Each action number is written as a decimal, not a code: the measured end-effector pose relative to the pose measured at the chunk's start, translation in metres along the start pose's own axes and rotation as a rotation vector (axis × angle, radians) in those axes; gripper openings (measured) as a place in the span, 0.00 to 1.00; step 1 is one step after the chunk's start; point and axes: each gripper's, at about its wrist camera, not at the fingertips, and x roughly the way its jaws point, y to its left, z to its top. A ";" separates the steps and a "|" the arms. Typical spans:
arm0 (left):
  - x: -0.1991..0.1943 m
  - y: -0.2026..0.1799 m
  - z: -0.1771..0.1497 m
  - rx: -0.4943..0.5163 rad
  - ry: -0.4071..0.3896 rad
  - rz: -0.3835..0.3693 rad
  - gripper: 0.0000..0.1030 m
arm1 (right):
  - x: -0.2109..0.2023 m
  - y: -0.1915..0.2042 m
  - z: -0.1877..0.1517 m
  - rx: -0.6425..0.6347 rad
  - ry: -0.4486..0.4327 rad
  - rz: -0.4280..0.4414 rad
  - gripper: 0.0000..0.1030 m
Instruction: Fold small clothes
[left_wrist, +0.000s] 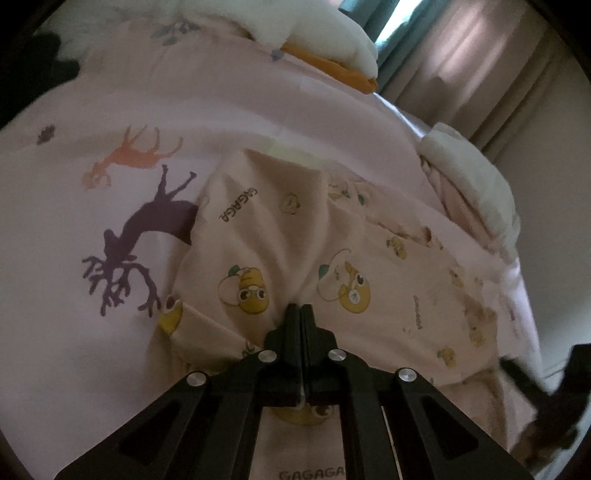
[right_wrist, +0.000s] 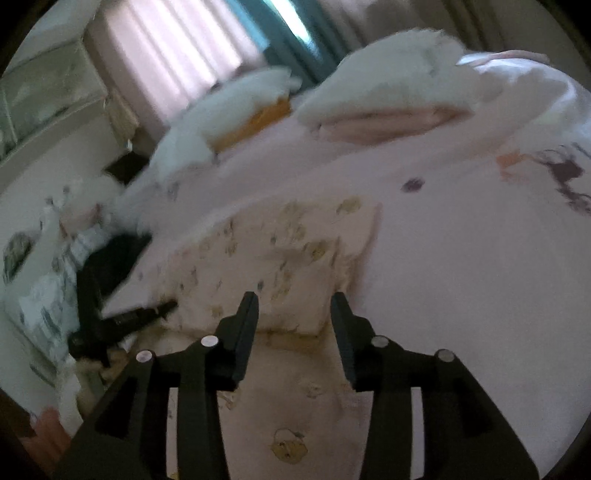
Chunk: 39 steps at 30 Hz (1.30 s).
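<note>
Left tongs (left_wrist: 299, 308) clenched on a fold of the "GAGAGA"-print garment (left_wrist: 332, 236) lying on the pink deer-print bed (left_wrist: 92, 302), right tongs (right_wrist: 294, 301) released, hovering above the same garment.

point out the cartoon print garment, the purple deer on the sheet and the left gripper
cartoon print garment (left_wrist: 295, 236), left wrist view, bunched cloth above the fingertips
purple deer (left_wrist: 147, 229), left wrist view, its body
left gripper (left_wrist: 300, 308), left wrist view, closed fingertips
</note>
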 end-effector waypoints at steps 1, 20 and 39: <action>-0.001 0.002 0.000 -0.009 0.000 -0.011 0.05 | 0.016 0.003 -0.003 -0.023 0.059 -0.081 0.36; -0.003 0.002 -0.003 -0.003 -0.002 -0.004 0.05 | 0.017 -0.001 -0.005 -0.034 0.094 -0.174 0.29; -0.115 0.033 -0.102 0.107 -0.017 0.293 0.41 | 0.018 0.007 -0.011 -0.091 0.109 -0.154 0.46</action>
